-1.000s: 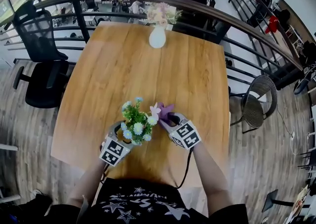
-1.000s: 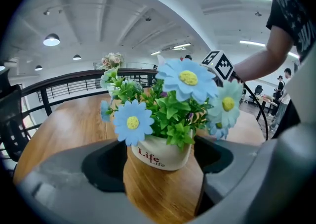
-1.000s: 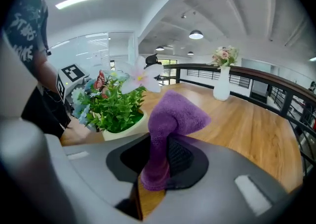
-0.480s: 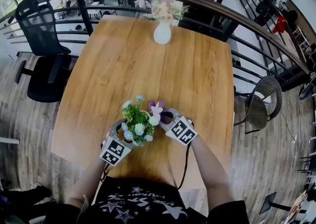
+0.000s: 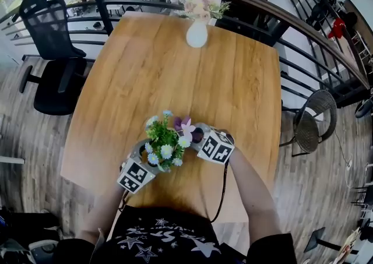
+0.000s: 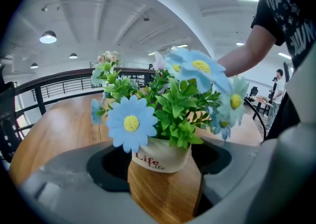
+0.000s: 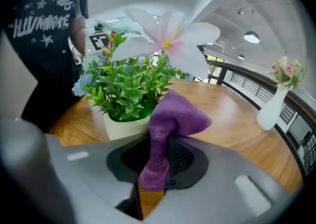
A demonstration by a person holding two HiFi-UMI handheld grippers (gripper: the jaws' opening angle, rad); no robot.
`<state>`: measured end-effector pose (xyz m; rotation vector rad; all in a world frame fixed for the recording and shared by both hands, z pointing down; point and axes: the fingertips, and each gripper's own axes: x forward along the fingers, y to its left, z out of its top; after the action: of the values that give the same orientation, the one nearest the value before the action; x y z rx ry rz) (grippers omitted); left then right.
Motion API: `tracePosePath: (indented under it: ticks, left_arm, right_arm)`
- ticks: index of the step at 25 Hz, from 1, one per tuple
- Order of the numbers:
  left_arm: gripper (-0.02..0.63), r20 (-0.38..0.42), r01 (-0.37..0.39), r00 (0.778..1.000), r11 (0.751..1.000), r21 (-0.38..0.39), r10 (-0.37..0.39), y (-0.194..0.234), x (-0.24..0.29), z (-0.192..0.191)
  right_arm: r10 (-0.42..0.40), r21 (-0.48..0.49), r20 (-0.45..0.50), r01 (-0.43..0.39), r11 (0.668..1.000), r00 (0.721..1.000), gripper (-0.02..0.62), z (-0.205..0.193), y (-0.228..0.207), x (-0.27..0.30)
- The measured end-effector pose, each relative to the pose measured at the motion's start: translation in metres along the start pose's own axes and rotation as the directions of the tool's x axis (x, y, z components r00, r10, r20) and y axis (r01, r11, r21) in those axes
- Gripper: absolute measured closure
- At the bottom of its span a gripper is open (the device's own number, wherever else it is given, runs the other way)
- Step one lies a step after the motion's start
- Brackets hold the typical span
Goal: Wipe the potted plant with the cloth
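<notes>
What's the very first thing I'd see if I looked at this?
A little potted plant with blue and pink flowers, at the wooden table's near edge. The left gripper is closing its jaws around it, and the right gripper pinches a purple cloth beside the leaves.

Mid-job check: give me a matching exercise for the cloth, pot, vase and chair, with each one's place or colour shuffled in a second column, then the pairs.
1. cloth
2. pot
3. vase
4. chair

A. at the far edge of the table
B. purple, pinched in the right gripper
C. black, on the floor left of the table
D. white with red lettering, under blue flowers

Pairs: 1-B, 2-D, 3-A, 4-C
</notes>
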<state>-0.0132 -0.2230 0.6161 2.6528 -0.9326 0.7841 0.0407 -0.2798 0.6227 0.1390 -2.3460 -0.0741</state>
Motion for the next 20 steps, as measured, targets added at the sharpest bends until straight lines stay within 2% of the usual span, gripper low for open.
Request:
tracePosePath:
  ticks: [7,12,20]
  left_arm:
    - [0.213,0.003,0.001,1.0,1.0,0.0,-0.001,0.0,0.0,0.0]
    - [0.213,-0.006,-0.009,1.0,1.0,-0.001,0.009,0.0,0.0,-0.001]
    - [0.213,-0.026,-0.039,0.999,0.999,-0.018,0.039,-0.001,0.001,-0.001]
  right_arm:
    - [0.039,0.061,-0.015,-0.038,0.997,0.999,0.516,-0.009,0.016,-0.004]
    - [0.013,0.129,0.022,-0.016,0.992,1.0,0.515,-0.011,0.03,-0.008]
    - [-0.043,0.217,0.031,0.035,0.976,0.999,0.515,-0.014,0.052,-0.018]
